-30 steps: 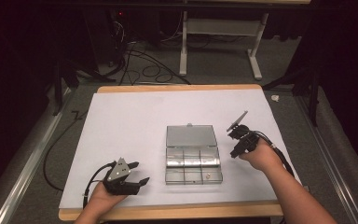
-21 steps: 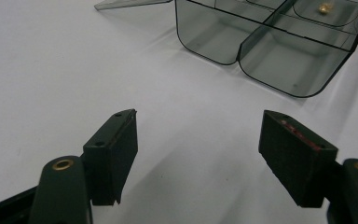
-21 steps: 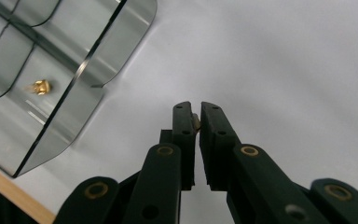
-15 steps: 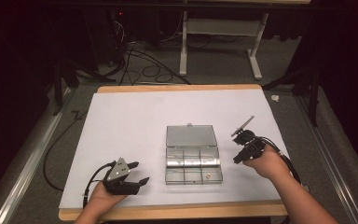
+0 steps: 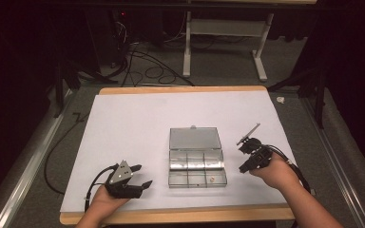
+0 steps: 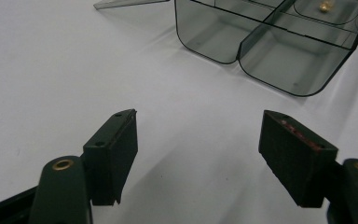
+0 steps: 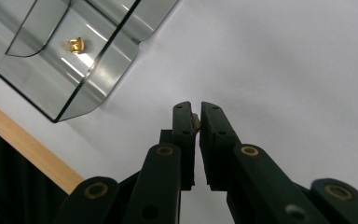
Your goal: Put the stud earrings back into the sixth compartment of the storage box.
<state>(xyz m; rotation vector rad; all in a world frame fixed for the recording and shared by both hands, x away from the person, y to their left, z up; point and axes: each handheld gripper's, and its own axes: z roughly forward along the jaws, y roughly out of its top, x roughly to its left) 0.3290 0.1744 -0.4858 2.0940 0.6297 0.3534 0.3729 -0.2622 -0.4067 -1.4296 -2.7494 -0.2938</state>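
A clear plastic compartment box (image 5: 188, 164) lies open at the table's middle, its lid (image 5: 194, 138) flat behind it. One small gold part (image 5: 212, 179) rests in the near right compartment, and it also shows as the gold part (image 6: 325, 5) and the gold part (image 7: 76, 45). My left gripper (image 5: 145, 175) sits low at the box's left, open, jaws wide apart over bare white surface (image 6: 198, 140). My right gripper (image 5: 243, 167) hovers just right of the box, shut on a tiny pale part (image 7: 196, 121) pinched at its tips (image 7: 196, 109).
The white table cover (image 5: 133, 123) ends in a wooden front edge (image 7: 32, 149) close to the right gripper. The box's corner (image 7: 98, 51) is up and left of the right jaws. Cables trail from both grippers. Floor cables and a desk frame (image 5: 223, 42) lie beyond.
The right hand has drifted a little toward the near edge and its gripper has tilted downward beside the box. The left gripper and the box have stayed still.
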